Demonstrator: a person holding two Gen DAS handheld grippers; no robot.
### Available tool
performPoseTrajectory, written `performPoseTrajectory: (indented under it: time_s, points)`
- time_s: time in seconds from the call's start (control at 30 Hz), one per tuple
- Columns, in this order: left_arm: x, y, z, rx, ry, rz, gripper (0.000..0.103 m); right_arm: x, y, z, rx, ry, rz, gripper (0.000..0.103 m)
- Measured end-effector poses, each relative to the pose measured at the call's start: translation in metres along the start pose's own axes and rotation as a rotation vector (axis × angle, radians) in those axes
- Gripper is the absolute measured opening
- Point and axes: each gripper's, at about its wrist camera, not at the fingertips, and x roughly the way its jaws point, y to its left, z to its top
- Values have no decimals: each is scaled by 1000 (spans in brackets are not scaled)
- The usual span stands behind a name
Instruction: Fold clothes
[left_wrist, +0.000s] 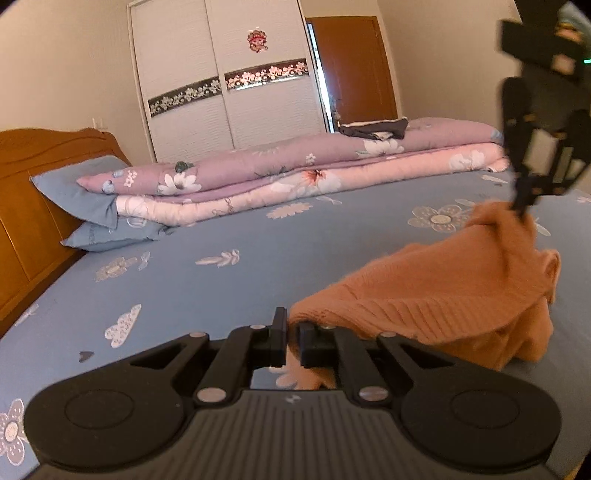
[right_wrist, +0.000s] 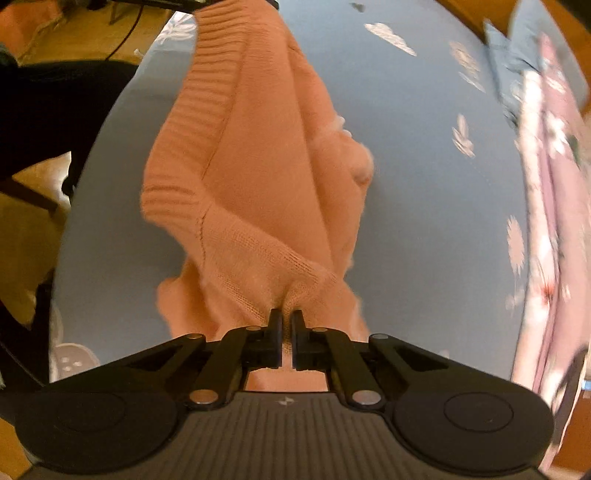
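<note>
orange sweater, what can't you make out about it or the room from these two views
- Orange sweater: its shape, sleeves and collar are lost in bunched folds in both views.
- Right gripper: motion-blurred in the left wrist view, its top cut off by the edge.
- Dark clothes on the quilts: too small to identify.
- Person: only dark clothing at the right wrist view's left edge.

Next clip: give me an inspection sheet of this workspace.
Surface: bed, blue flowered sheet.
Job's things: orange sweater, lifted off the sheet at two points.
Clutter: folded quilts, pillows, dark clothes on the quilts.
Grippers: left gripper and right gripper each shut on sweater fabric.
Cables: one dark cable on the floor.
Surroundings: wardrobe, brown door, wooden headboard.
</note>
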Motion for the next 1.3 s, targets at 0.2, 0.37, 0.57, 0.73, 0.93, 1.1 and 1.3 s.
performPoseTrajectory:
  time_s: [0.2,0.37,0.57,0.73,0.93,1.1,1.3]
  points:
    - [18,-4,29,-27,-14,5,5,7,40,-37,188,-20,44,6]
    - [31,-19,52,38,-43,2,4,32,65,-52,211,23,42,10]
    - [37,-23,57,65,-37,-11,4,6,77,-47,99,-92,-198,70]
    - [37,-23,53,76,-31,-13,4,13,75,-19,-139,-128,-320,75]
    - [34,-21,47,95,-33,-34,4,52,72,14,-420,-99,-312,74]
    - [39,-18,44,121,-17,-74,4,65,59,27,-363,-48,-166,11]
    - [57,-11,47,157,69,-145,6,23,-16,17,51,-196,19,10]
